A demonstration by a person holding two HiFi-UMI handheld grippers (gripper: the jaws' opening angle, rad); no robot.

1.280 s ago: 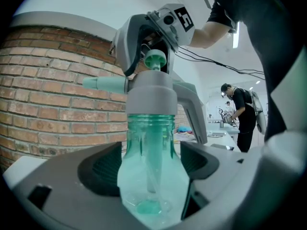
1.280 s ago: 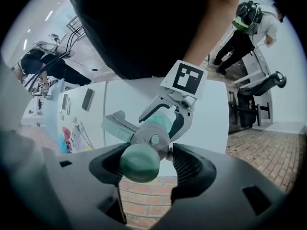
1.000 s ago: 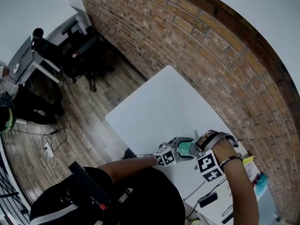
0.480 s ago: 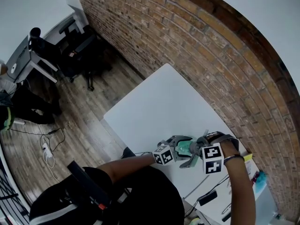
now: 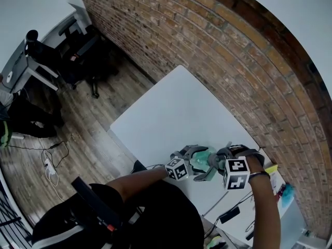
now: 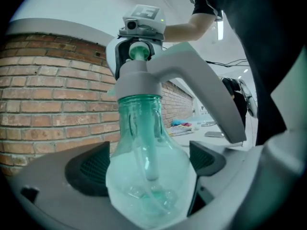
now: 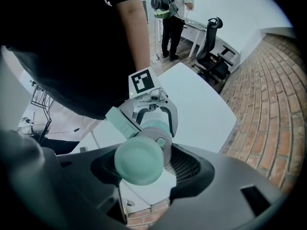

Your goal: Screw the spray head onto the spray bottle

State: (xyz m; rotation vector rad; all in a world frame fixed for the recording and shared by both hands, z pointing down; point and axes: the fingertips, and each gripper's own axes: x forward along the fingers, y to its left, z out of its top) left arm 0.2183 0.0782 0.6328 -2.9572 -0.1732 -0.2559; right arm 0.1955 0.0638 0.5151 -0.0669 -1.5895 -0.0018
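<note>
- The left tongs [image 6: 148, 164] stand wide apart and have just been opening. The round belly of the clear green bottle [image 6: 151, 186] sits between them, and neither side seems to squeeze it.
- The right tongs [image 7: 144, 166] point down from above, clamped on the spray head [image 7: 141, 159].
- The grey spray head sits on the bottle's neck [image 6: 139, 104], its long trigger [image 6: 211, 95] slanting down to one side.
- Bottle and both tongs hang above the white bench [image 5: 176, 113], near its front edge, beside a brick wall [image 5: 218, 51].
</note>
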